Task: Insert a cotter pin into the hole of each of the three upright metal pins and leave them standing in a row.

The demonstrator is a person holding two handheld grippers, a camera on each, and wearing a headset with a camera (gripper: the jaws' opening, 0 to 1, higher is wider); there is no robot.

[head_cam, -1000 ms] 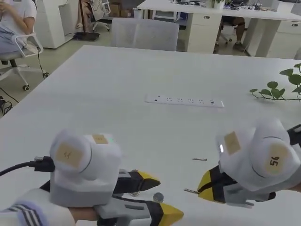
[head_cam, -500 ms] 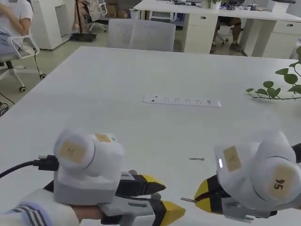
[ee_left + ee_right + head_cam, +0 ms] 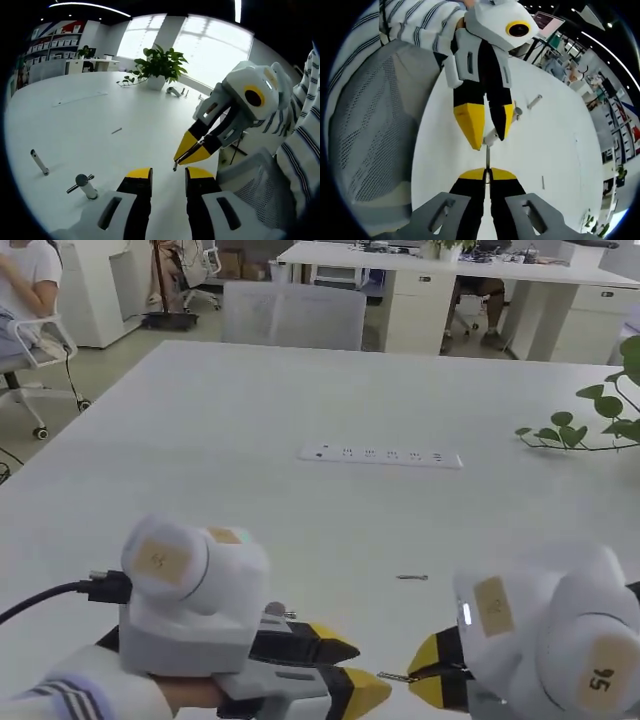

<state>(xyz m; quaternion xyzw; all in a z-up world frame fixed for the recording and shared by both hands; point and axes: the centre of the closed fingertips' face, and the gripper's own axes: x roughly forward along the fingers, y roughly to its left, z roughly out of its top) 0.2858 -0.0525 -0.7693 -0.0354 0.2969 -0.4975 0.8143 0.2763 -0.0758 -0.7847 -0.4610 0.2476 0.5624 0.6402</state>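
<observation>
Right gripper (image 3: 487, 175): jaws closed on the held cotter pin (image 3: 487, 159), which sticks out past the tips, above the white worktop (image 3: 300, 500).

Left gripper (image 3: 169, 176): jaws apart, nothing between them. It faces the right gripper, tips near each other.

Just beside the left gripper's jaws stands a metal pin (image 3: 86, 186) with a fitted cotter pin (image 3: 72, 188) through its top.

Second metal pin (image 3: 39, 161) sits farther off; standing or lying, cannot tell.

A loose cotter pin (image 3: 116, 131) lies beyond, and a power strip (image 3: 380, 455) mid-worktop.
</observation>
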